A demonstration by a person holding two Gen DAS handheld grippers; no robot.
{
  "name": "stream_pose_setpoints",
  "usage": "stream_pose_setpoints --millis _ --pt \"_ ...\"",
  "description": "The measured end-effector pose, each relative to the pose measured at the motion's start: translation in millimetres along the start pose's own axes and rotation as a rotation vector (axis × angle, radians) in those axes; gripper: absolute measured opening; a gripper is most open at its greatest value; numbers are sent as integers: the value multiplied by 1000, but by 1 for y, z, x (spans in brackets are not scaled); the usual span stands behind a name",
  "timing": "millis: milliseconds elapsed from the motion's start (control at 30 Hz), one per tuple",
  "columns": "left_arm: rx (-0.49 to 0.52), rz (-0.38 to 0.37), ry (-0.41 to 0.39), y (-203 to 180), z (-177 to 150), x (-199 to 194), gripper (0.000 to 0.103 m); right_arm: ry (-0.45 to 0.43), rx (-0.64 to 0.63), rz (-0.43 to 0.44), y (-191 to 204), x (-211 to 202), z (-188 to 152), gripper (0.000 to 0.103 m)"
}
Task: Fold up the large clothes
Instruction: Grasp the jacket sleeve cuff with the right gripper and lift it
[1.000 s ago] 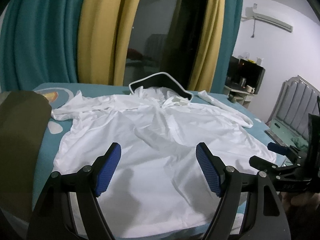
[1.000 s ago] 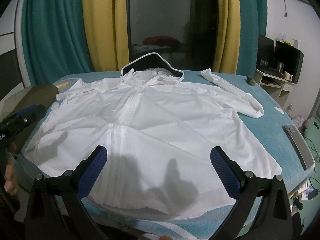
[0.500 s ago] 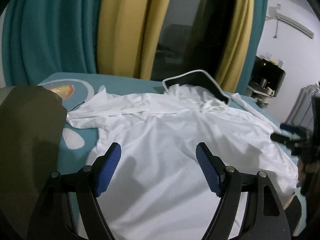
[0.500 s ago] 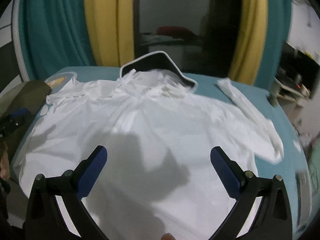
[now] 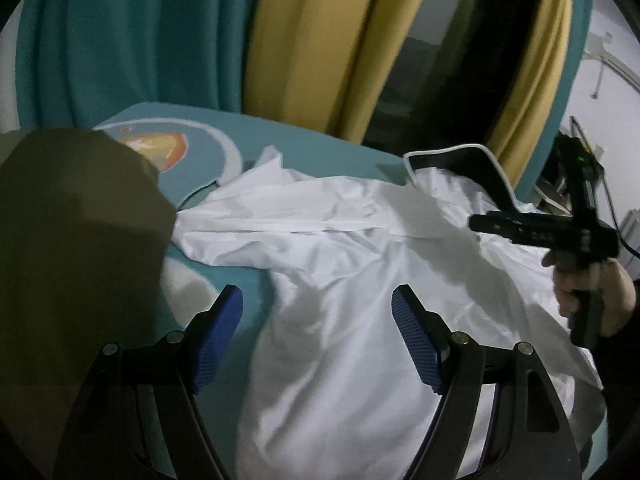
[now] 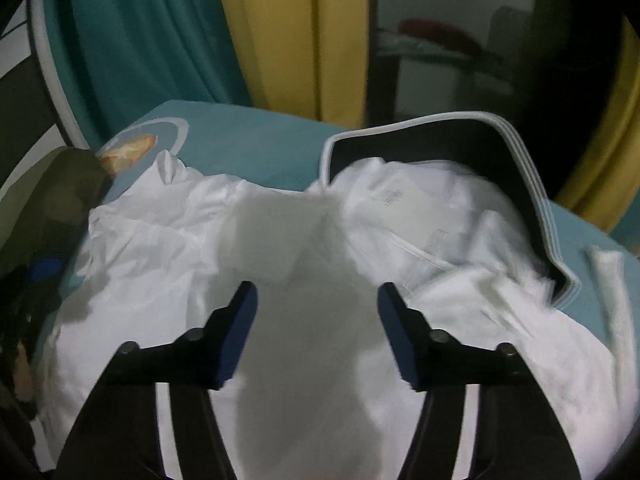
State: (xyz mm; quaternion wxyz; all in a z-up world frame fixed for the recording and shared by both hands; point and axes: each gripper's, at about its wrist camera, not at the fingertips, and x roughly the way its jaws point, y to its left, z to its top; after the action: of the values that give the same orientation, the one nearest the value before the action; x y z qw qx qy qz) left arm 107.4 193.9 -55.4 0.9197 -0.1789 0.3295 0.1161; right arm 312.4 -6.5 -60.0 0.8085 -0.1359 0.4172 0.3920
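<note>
Reach-in step, nothing gripped yet: left gripper (image 5: 316,340) hangs spread over the near left body of the white jacket (image 5: 360,272) lying flat on the teal bed (image 5: 312,148), and right gripper (image 6: 314,328) is closing, cloth below but not pinched, aimed mid-chest. Next probably calls for pinching shoulder or sleeve to fold inward. Motion blur smears the collar area; olive cloth (image 5: 72,240) blocks the left edge, hem cut off.

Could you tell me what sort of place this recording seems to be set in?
Probably a bedroom at home: a white garment lies spread on a bed with a teal cover, before teal and yellow curtains over a dark window.
</note>
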Motion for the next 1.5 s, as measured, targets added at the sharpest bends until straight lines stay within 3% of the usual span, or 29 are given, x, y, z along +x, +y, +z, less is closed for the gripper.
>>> stream_pose_setpoints --millis 100,133,167,233,267,500,667,833,1067,1300,1367,1433,1500 --pt "-17 18 17 8 2 3 80 45 29 56 2 27 8 53" --pt "-18 23 23 9 2 2 80 57 33 63 3 37 10 48" --pt "-18 26 27 10 1 2 80 69 35 69 4 45 11 40" --pt "-14 31 33 11 1 0 80 61 26 83 7 51 13 10" --pt "-11 34 35 11 0 0 80 50 17 85 9 49 14 5" --pt "-11 36 8 1 -5 -11 80 -96 -18 69 0 -13 15 2" --pt "14 15 -3 -22 -10 -12 80 -159 27 -2 -44 -68 -6 2" --pt "62 -21 17 -55 -14 -1 80 -182 122 -103 -106 -110 -47 2" --pt "155 -85 65 -110 -8 18 80 -152 254 -171 -174 -127 -95 3" --pt "191 -101 90 -139 0 32 80 -43 277 -167 -201 -108 -119 4" --pt "193 -96 100 -140 1 36 80 -30 274 -166 -207 -105 -121 10" --pt "201 -91 103 -140 3 39 80 -39 271 -193 -217 -111 -124 40" --pt "207 -85 108 -138 6 44 80 -63 287 -222 -231 -115 -118 58"
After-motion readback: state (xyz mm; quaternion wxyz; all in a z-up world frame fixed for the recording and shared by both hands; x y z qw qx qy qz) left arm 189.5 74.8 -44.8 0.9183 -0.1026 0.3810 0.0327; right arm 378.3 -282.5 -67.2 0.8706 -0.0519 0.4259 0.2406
